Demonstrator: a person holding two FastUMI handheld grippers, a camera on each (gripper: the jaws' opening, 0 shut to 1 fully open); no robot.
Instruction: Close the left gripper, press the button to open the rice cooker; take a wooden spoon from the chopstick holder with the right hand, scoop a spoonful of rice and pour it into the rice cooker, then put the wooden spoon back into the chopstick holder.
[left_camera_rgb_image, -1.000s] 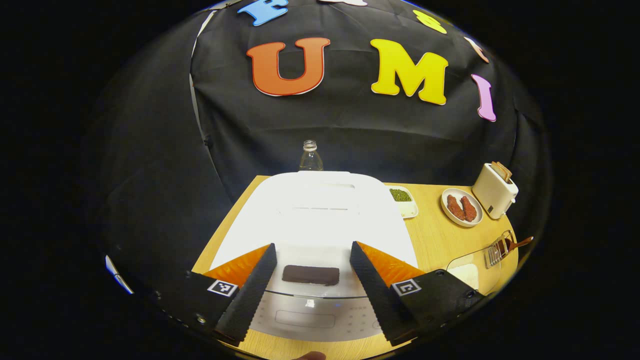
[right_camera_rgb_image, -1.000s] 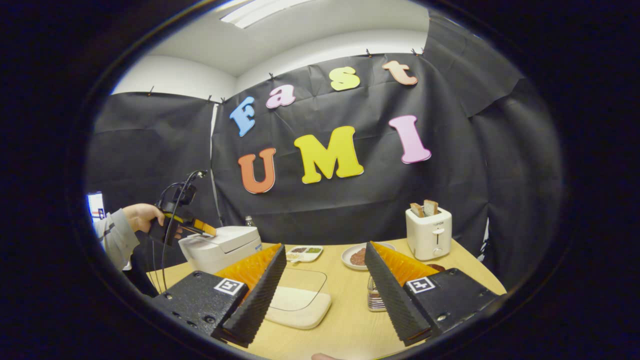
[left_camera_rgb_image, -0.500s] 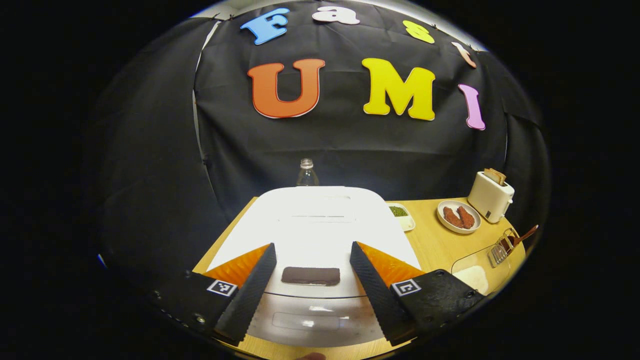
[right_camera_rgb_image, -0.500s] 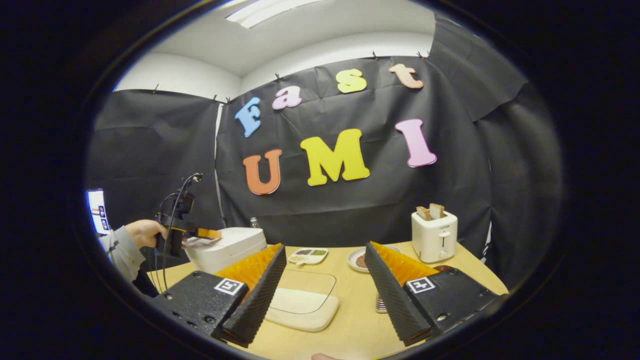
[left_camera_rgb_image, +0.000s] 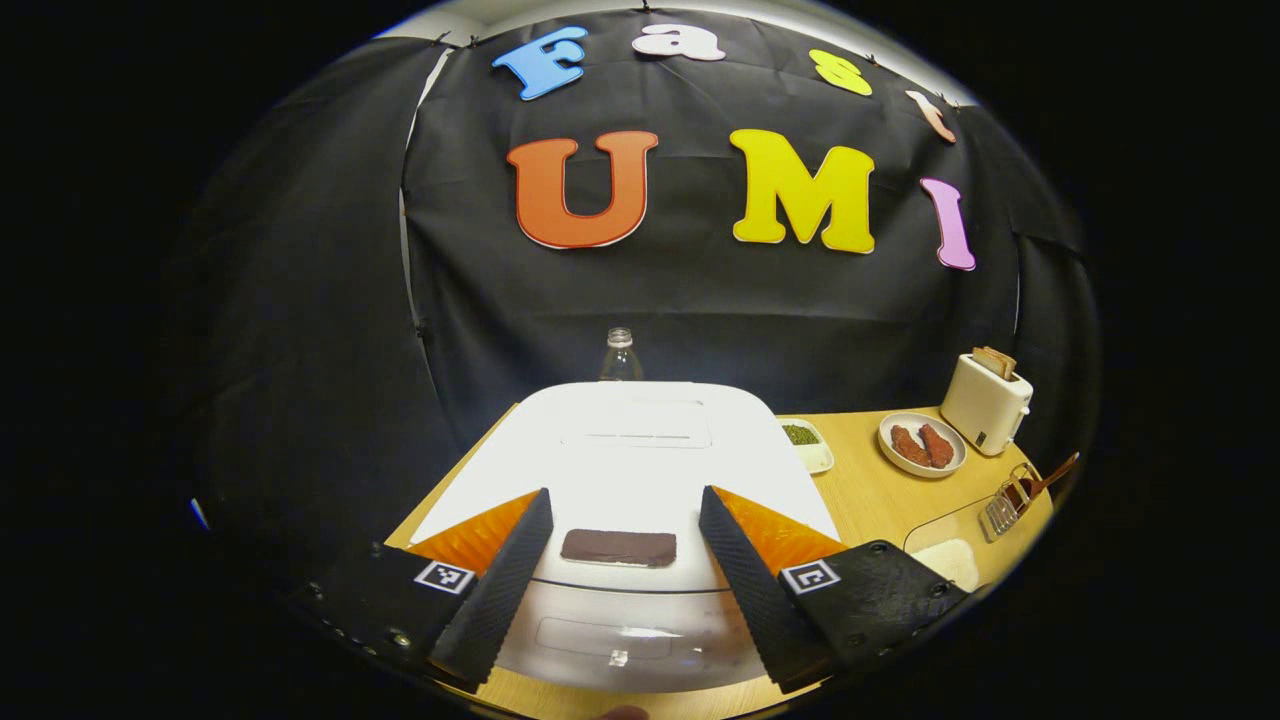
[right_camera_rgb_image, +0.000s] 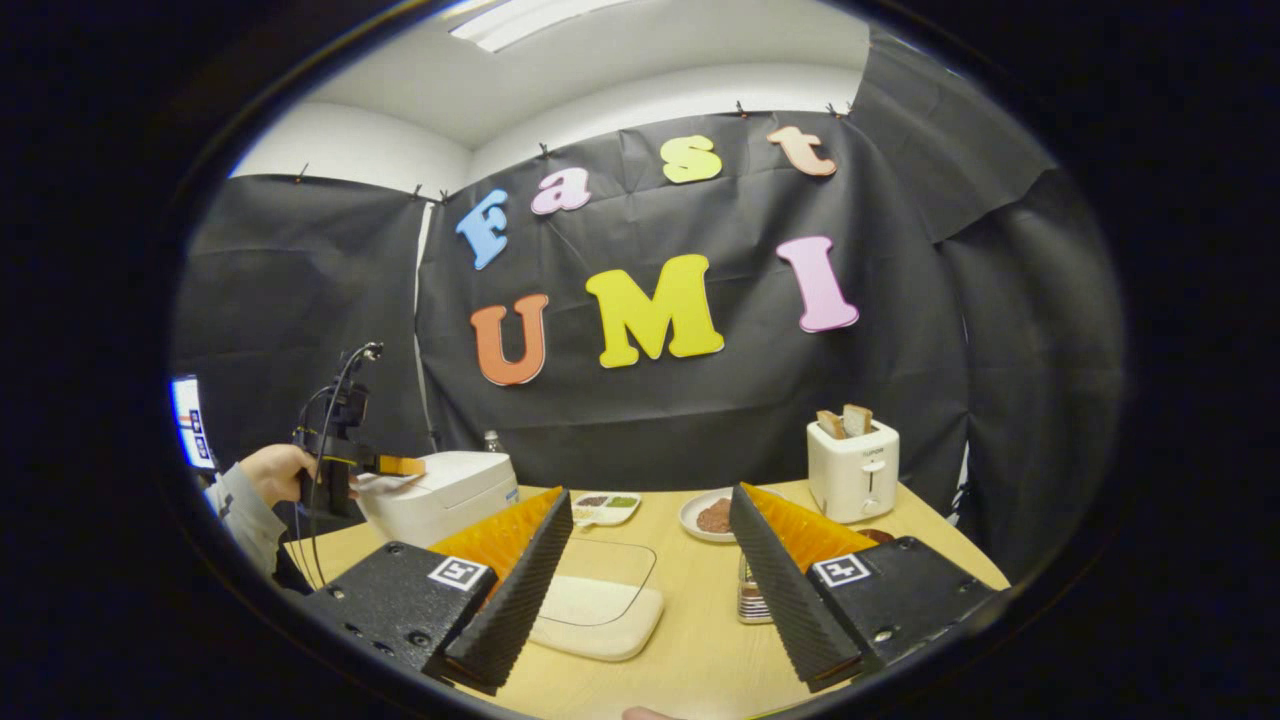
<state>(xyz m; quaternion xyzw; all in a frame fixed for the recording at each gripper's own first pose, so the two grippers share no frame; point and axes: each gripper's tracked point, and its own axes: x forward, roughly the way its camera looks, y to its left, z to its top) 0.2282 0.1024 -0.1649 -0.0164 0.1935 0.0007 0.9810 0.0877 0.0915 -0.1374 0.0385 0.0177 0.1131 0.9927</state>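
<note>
The white rice cooker (left_camera_rgb_image: 640, 450) stands with its lid down, its dark button (left_camera_rgb_image: 618, 547) lying between the fingers of my left gripper (left_camera_rgb_image: 622, 498), which is open just above the cooker's front. In the right gripper view a hand (right_camera_rgb_image: 265, 470) holds the left gripper (right_camera_rgb_image: 388, 464) level at the front edge of the rice cooker (right_camera_rgb_image: 440, 495). My right gripper (right_camera_rgb_image: 650, 495) is open and holds nothing, above the clear rice container (right_camera_rgb_image: 600, 600). The wire chopstick holder (left_camera_rgb_image: 1003, 505) holds the wooden spoon (left_camera_rgb_image: 1045, 478); the chopstick holder (right_camera_rgb_image: 752, 598) is partly hidden behind a finger.
A white toaster (right_camera_rgb_image: 853, 468) with bread stands at the back right. A plate (right_camera_rgb_image: 710, 515) of food and a divided dish (right_camera_rgb_image: 605, 505) sit mid-table. A clear bottle (left_camera_rgb_image: 620, 352) stands behind the cooker. The wooden table (right_camera_rgb_image: 690, 650) ends near the grippers.
The left gripper has dropped and levelled out at the cooker's front edge, its fingers still apart. The lid stays down. The right gripper has barely shifted.
</note>
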